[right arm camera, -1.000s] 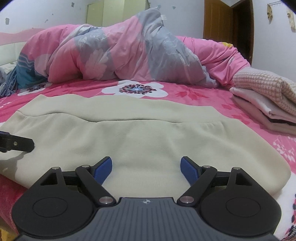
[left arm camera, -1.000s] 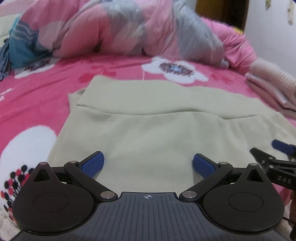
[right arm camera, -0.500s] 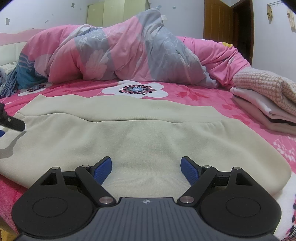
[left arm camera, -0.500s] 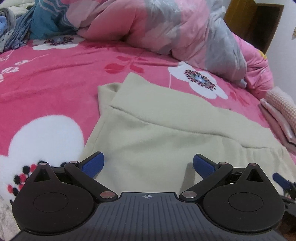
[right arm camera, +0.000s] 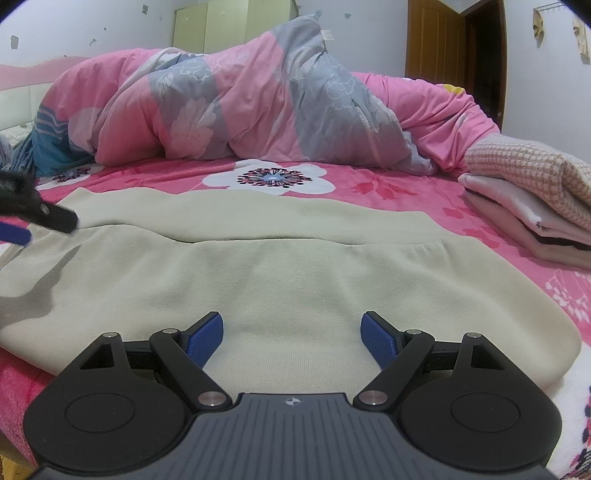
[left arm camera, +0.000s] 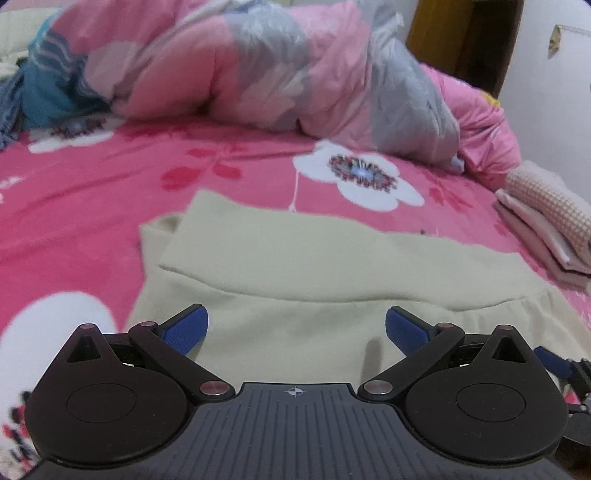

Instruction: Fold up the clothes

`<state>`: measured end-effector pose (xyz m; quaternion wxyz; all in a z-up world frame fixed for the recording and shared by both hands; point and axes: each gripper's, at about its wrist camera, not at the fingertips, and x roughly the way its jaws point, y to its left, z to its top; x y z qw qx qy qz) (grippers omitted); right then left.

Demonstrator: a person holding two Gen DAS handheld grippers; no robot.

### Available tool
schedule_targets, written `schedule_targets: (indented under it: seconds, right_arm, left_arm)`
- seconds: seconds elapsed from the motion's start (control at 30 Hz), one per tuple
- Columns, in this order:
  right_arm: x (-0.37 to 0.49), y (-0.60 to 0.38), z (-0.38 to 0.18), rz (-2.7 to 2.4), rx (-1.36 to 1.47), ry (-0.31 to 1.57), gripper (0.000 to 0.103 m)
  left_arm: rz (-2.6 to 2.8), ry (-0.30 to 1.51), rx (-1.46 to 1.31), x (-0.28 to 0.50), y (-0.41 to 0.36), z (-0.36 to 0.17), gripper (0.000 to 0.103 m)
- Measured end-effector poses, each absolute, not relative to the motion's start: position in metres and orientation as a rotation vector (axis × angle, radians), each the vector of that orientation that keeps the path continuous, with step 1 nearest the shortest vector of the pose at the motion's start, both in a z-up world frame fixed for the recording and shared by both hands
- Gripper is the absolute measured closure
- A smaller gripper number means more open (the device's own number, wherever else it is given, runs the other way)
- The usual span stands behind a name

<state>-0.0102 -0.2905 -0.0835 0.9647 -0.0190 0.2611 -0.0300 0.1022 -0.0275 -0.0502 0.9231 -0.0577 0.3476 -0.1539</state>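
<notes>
One beige garment [right arm camera: 295, 273] lies spread flat on the pink flowered bed sheet [left arm camera: 92, 192], its far portion folded over so that a straight fold edge crosses its width. Two grippers are over it. The left gripper [left arm camera: 296, 328] has its two blue-padded fingers [left arm camera: 186, 328] spread wide with only cloth showing between them, gripping nothing; the right gripper [right arm camera: 292, 334] likewise stands wide open above the garment's near edge, nothing pinched. Beyond the garment there is one bunched pink and grey quilt [right arm camera: 240, 110], and between quilt and garment one large white flower print [right arm camera: 271, 179]. To the right of the garment sits one stack of folded clothes [right arm camera: 532, 206], a waffle-knit piece on top. The right wrist view alone shows the garment's rounded right end, the pale green wardrobe [right arm camera: 229, 24] behind the quilt and the wooden door [right arm camera: 436, 40]; the left gripper's finger tip pokes in at its left edge, over the garment's left part. The left wrist view, somewhat blurred, alone shows the garment's left end, where a small flap of cloth [left arm camera: 159, 229] sticks out past the fold, and a second white flower print [left arm camera: 55, 325] left of the garment.
</notes>
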Motion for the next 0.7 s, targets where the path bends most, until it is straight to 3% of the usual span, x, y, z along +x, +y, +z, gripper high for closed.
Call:
schedule_targets:
  seconds: [0.7]
  right_arm:
    - [-0.0081,-0.2897,-0.083,-0.068,-0.039,0.536,0.017]
  left_arm:
    - [-0.31,0.693,-0.051,0.101,-0.0353,-0.0624,0.0]
